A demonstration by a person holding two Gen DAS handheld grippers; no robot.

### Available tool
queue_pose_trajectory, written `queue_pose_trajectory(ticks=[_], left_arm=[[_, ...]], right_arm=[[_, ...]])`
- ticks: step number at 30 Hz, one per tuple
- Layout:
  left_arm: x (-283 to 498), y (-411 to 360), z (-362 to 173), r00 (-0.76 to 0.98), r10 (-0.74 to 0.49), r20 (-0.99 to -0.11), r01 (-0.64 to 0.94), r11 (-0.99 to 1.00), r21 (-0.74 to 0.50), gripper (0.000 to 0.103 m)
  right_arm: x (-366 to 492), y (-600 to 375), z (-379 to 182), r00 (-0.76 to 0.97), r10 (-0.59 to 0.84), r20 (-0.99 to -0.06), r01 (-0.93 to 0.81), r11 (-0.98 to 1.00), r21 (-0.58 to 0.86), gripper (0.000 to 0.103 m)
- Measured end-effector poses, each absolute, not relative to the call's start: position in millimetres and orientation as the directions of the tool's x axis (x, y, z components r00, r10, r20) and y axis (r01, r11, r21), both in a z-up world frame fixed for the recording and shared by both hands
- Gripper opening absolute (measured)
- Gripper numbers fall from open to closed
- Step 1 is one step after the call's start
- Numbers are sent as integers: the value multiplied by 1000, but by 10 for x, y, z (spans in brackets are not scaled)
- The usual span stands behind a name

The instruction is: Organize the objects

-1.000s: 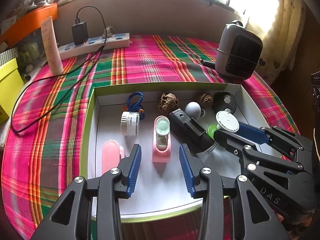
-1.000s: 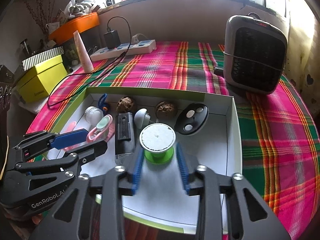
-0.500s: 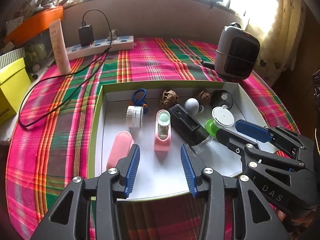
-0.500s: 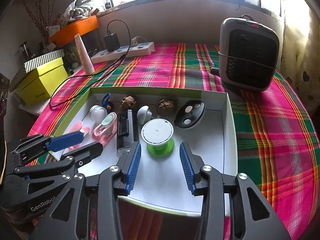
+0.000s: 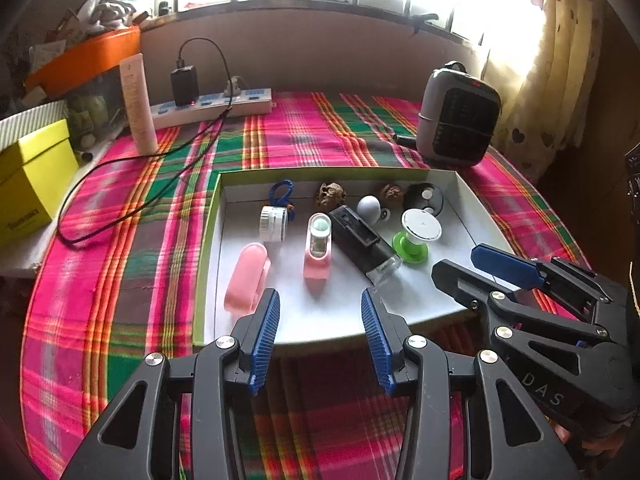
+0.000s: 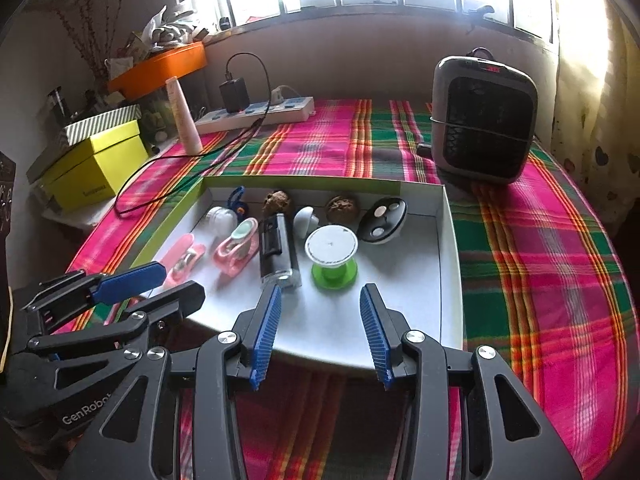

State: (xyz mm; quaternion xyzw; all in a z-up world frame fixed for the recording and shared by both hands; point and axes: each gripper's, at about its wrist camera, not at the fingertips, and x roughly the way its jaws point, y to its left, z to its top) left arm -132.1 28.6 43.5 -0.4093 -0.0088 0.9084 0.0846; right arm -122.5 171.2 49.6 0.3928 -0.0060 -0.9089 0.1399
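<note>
Inside shallow cardboard tray [image 5: 460, 184], round-topped spool [image 5: 416, 236]

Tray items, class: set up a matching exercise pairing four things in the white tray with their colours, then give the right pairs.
Things:
1. spool
2. clip
3. loop cord
4. rectangular case

Colours:
A. blue
B. black with a clear end
C. green with a white top
D. pink

Pairs: 1-C, 2-D, 3-A, 4-B
</note>
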Motion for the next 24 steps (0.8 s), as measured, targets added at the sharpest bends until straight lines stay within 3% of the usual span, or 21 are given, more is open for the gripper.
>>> queue_pose_trajectory(ticks=[24], left_arm=[[-677, 261, 252, -638, 115, -761, -106, -992, -61, 42]], right_arm=[[-642, 1706, 302, -626, -177, -760, 204, -977, 59, 43]])
